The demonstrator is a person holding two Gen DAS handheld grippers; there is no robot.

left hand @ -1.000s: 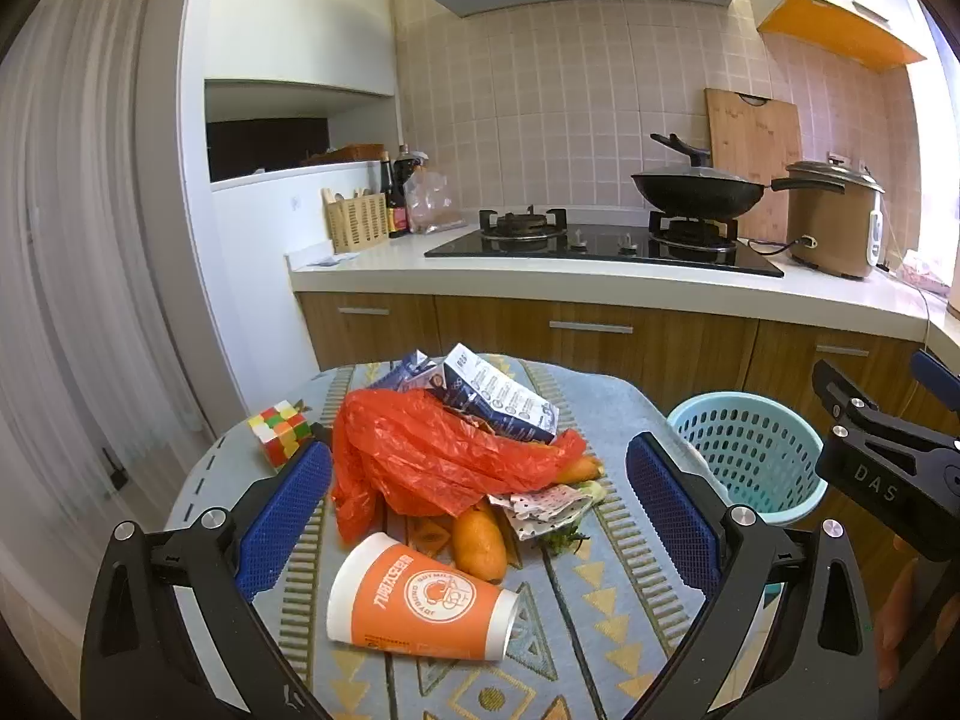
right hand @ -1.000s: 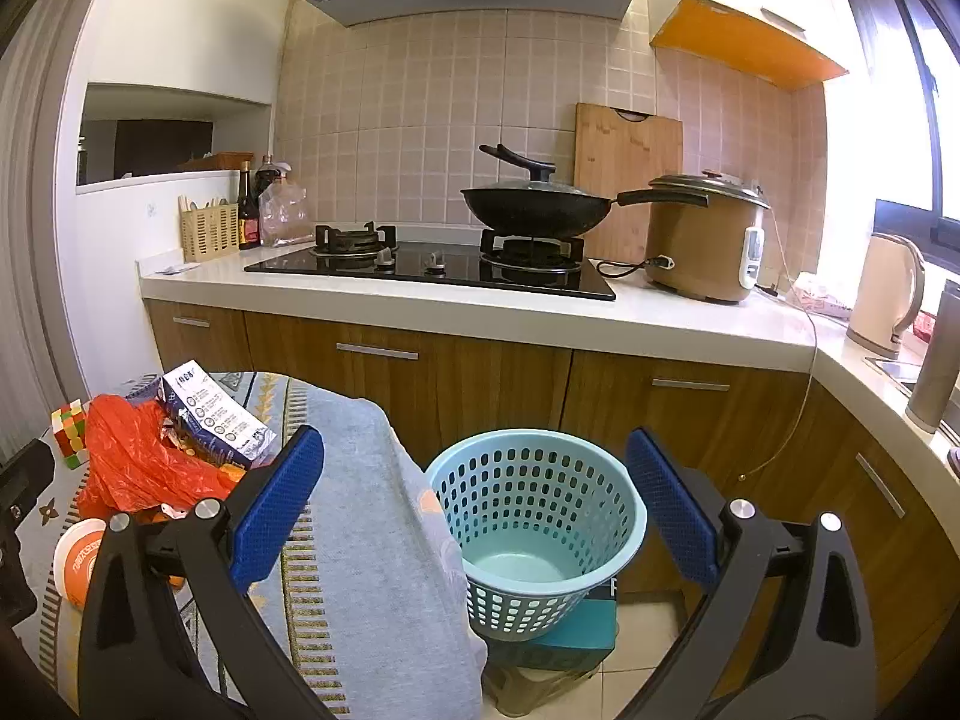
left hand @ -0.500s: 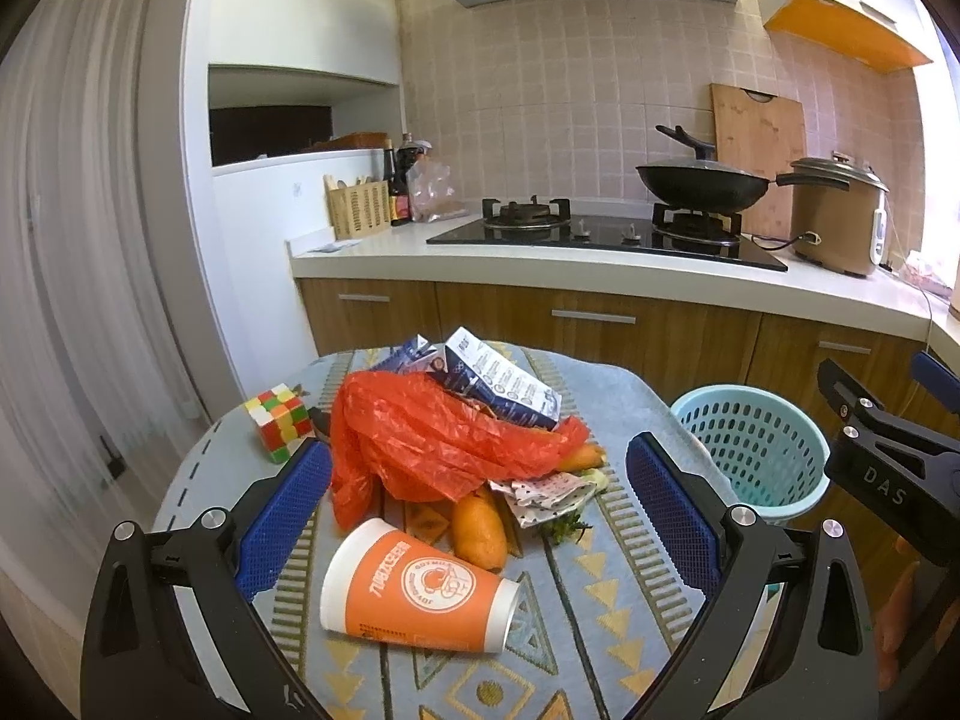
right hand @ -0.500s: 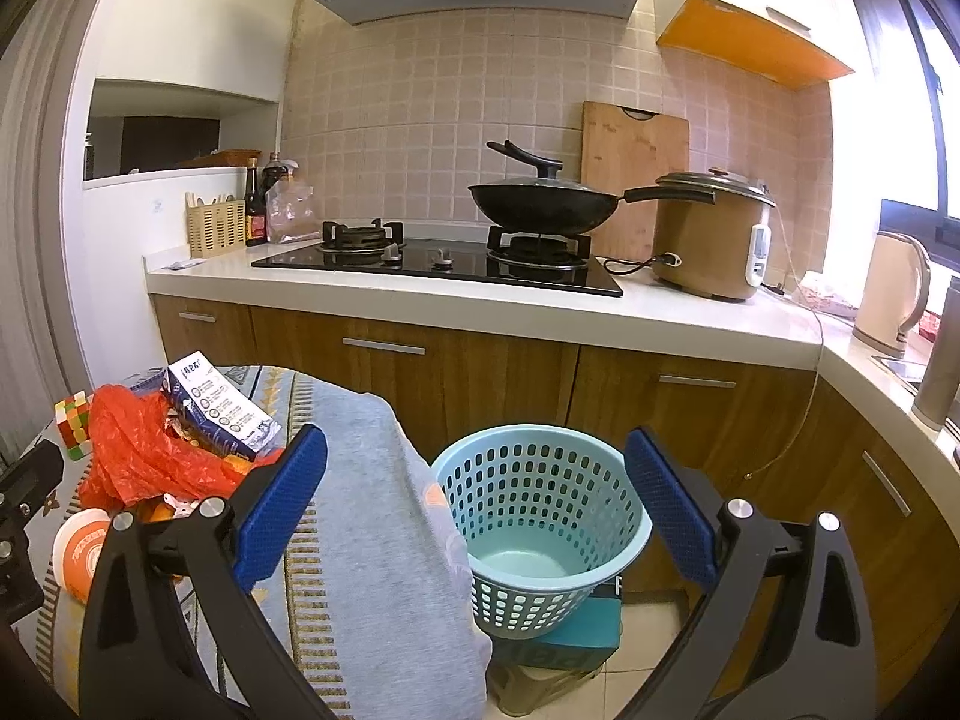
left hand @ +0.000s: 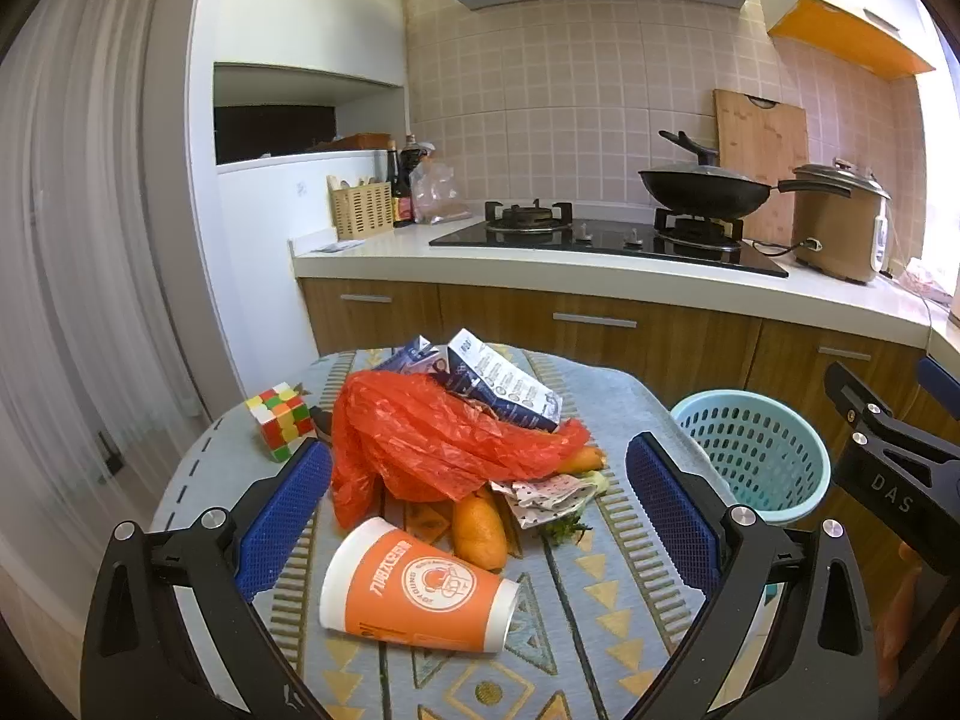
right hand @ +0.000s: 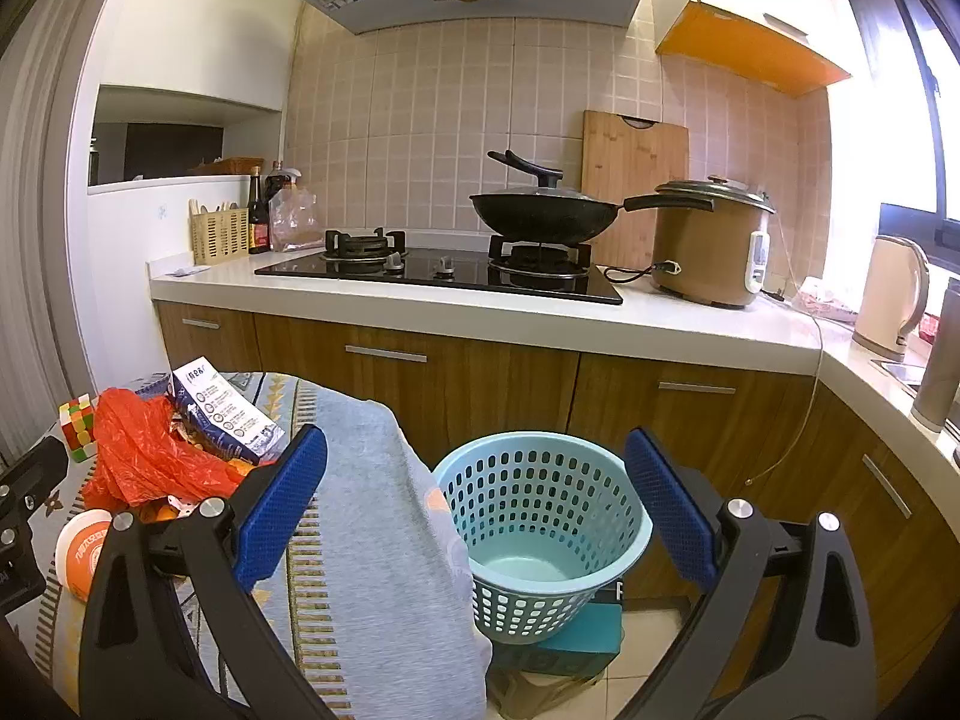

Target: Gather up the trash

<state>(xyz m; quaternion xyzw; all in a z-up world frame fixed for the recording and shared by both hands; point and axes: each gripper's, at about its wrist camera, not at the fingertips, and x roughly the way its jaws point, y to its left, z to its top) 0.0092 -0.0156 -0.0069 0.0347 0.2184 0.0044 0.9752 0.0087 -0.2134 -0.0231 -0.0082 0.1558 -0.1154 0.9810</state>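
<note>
Left wrist view: the left tongs (left hand: 477, 498) stand spread wide, their blue pads apart on either side of the trash pile, holding nothing and touching nothing. They hover above the desk (left hand: 600, 630), which wears a grey patterned cloth. Between the pads, nearest the camera, an orange paper cup (left hand: 414, 591) lies on its side, mouth turned to the right. Just behind the cup lies a carrot (left hand: 478, 531), and behind that a crumpled red plastic bag (left hand: 438, 435) heaps over the rest. A blue-and-white carton (left hand: 501, 384) leans on the far side of the bag, and a wad of printed paper (left hand: 549, 495) sits to the right of the carrot. Left of the bag, a colour cube (left hand: 279, 420) stands apart from the pile. Right of the pile, off the desk's edge and lower, stands a pale blue basket (left hand: 753, 453). The right tongs' black frame (left hand: 888, 474) juts in at the right border; an orange-tinted bit of a hand below it is too cropped to describe.

Right wrist view: the right tongs (right hand: 477, 498) are likewise spread wide and empty, framing the basket (right hand: 540, 534), which sits on a teal box on the floor beside the desk (right hand: 372, 540). Left of the basket, on the desk, show the red bag (right hand: 150, 456), the carton (right hand: 225, 414), the cube (right hand: 78, 426) and the cup (right hand: 84, 543).
</note>
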